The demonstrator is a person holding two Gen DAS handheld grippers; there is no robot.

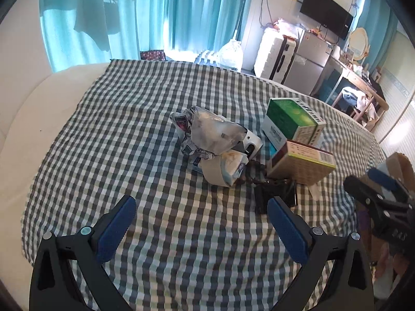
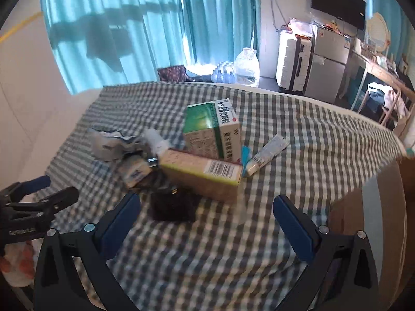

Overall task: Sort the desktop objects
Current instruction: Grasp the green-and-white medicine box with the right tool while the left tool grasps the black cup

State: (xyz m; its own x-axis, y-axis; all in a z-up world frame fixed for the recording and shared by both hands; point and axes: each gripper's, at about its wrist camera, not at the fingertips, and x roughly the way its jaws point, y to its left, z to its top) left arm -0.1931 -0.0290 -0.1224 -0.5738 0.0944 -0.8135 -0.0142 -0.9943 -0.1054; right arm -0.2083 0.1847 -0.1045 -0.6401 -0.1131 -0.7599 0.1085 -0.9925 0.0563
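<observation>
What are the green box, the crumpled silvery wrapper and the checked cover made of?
Green-and-white printed box: looks like thin cardboard, slightly glossy, with crisp folded edges. Crumpled silvery wrapper: probably foil or metallised plastic film, judging by sharp creases and a dull shine. Grey-and-white checked cover: woven cloth, matte, rippled and puckered.

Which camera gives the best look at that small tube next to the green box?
The right wrist view: the tube lies in plain sight beside the green box. In the left wrist view the boxes hide it.

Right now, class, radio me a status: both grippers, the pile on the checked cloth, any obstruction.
Left gripper open, empty. Right gripper open, empty. Pile untouched: green box leaning on tan box. Black object nearest right gripper, nothing blocking.
</observation>
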